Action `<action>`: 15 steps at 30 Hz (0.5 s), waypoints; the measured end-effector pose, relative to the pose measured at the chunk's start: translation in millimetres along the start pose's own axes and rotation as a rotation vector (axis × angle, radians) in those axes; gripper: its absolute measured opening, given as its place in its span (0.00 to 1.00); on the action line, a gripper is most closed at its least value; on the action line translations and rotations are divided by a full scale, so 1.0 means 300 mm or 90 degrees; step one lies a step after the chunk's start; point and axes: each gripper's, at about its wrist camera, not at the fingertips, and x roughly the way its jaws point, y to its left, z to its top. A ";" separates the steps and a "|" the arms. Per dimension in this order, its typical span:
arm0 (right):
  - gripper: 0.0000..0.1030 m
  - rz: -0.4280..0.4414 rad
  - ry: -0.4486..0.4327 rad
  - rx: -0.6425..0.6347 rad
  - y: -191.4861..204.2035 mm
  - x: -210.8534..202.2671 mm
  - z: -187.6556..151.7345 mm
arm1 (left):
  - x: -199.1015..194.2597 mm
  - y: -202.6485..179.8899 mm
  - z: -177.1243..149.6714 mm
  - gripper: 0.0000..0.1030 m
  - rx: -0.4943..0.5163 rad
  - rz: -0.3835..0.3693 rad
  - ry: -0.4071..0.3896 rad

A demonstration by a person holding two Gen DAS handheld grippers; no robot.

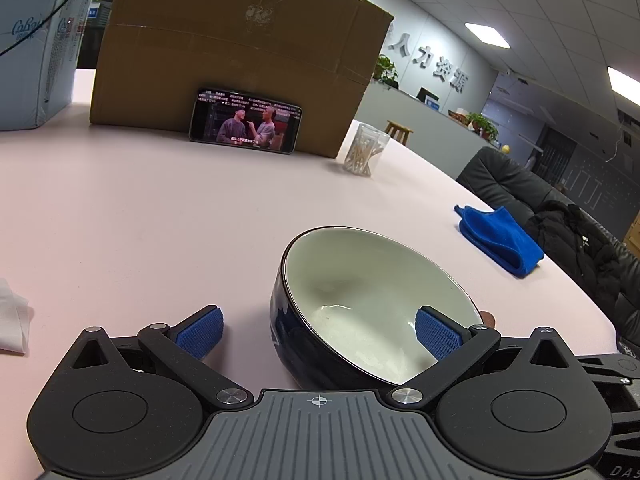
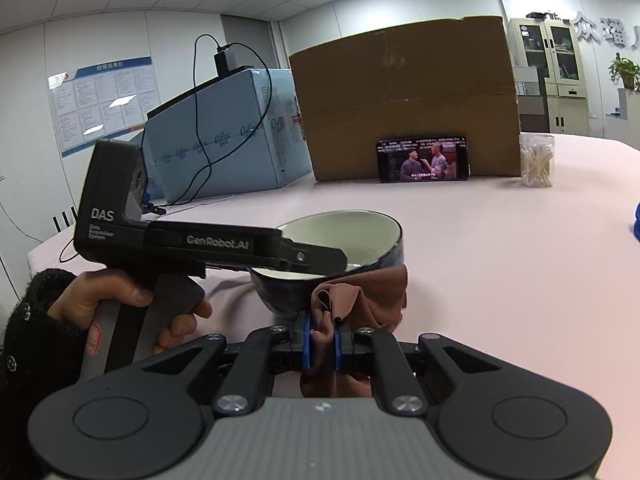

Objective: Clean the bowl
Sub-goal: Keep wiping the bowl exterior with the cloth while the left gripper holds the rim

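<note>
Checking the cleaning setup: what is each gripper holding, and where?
Right gripper pinches a bunched fold of the brown cloth. Left gripper is open, one finger inside the bowl; it grips nothing.

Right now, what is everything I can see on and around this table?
bowl: one, dark blue outside, pale inside, tilted, near table edge
brown cloth: one, against the bowl's outside
blue cloth: one, folded, right side
phone: one, playing video, leaning on the cardboard box
cotton swab jar: one, clear, beside the box
table: one, pink
left gripper: black, blue pads, jaws wide around the bowl's rim
right gripper: jaws clamping the brown cloth
</note>
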 end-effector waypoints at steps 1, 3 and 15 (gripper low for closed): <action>0.12 0.002 -0.005 -0.001 0.005 -0.004 0.004 | 0.000 -0.001 0.000 1.00 0.000 0.000 0.000; 0.12 0.006 -0.018 -0.003 0.011 -0.017 0.014 | 0.001 -0.002 0.000 1.00 0.001 0.000 0.000; 0.14 0.016 0.019 -0.005 0.028 0.032 0.004 | -0.002 -0.005 0.002 1.00 0.003 0.002 0.001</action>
